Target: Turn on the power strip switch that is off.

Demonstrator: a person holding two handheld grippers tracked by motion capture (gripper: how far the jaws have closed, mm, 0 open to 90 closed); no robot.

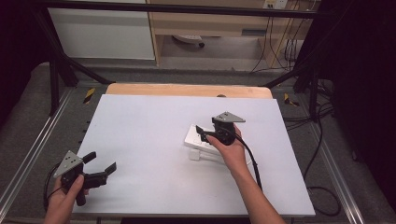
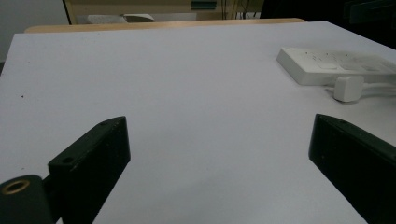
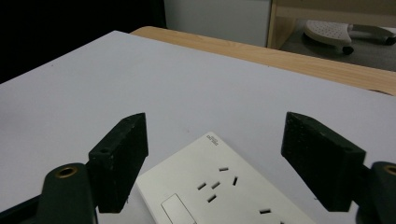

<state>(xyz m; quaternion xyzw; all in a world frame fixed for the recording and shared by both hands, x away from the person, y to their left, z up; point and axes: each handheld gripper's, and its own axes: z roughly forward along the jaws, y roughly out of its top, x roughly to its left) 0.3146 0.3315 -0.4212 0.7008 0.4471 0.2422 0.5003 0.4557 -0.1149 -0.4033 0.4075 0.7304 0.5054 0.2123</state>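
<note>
White power strip [image 1: 198, 137], plug [image 1: 194, 155] beside, under spread right hand-held gripper [image 1: 201, 133]; left [image 1: 100, 162] spread.

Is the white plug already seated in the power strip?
No: in the left gripper view the white plug lies on the table in front of the power strip, not in a socket.

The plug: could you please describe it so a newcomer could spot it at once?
On the white table, right of centre, lies a white power strip. The plug sits against its near edge: a small white block with a cable, unlike the long flat strip.
</note>
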